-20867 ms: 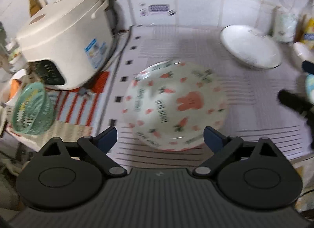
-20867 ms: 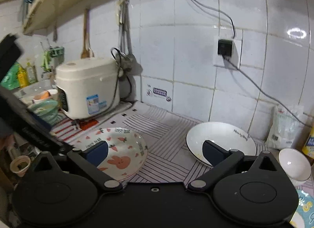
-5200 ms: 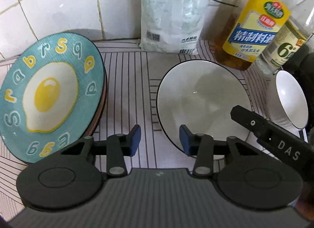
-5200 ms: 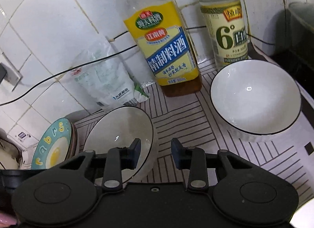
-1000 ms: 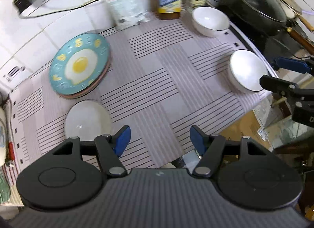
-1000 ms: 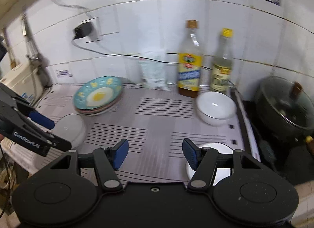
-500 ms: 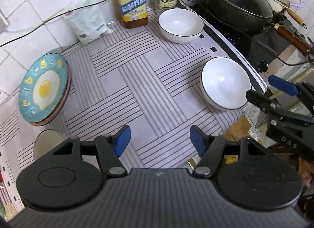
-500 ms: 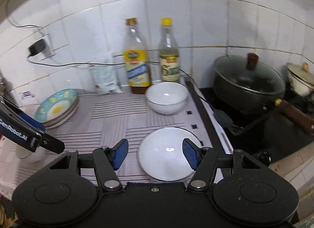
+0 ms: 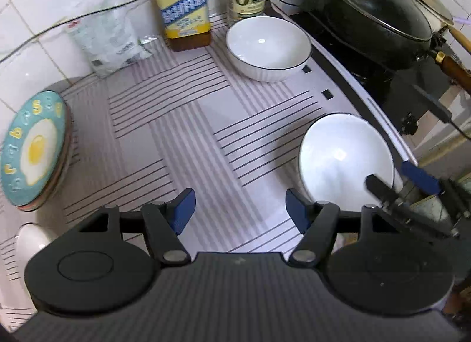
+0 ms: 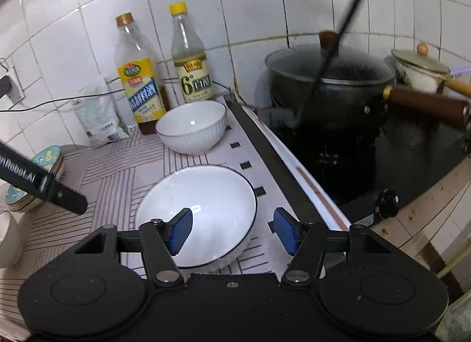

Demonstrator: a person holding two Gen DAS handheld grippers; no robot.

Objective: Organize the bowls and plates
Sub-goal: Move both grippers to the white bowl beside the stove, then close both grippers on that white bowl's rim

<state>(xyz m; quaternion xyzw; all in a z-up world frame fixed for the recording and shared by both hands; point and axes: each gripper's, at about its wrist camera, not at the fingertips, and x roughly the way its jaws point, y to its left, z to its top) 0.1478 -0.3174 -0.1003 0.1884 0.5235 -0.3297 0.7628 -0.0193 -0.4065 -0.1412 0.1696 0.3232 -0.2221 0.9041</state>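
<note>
A wide white bowl with a dark rim (image 10: 206, 200) sits on the striped mat near the counter's right edge; it also shows in the left wrist view (image 9: 338, 156). My right gripper (image 10: 232, 233) is open, its jaws astride the bowl's near right rim. A ribbed white bowl (image 9: 268, 47) stands at the back near the bottles, also in the right wrist view (image 10: 191, 127). A teal egg plate (image 9: 32, 147) tops a plate stack at the left. My left gripper (image 9: 238, 212) is open and empty above the mat.
Two bottles (image 10: 141, 77) (image 10: 191, 59) and a white bag (image 9: 109, 38) stand against the tiled wall. A black lidded pot (image 10: 332, 85) and a small enamel pot (image 10: 418, 68) sit on the stove at right. A beige bowl (image 10: 7, 239) is at the far left.
Both grippers have moved closer and lower toward the counter's right end. The right gripper's jaws now straddle the wide bowl's rim. Both stay open.
</note>
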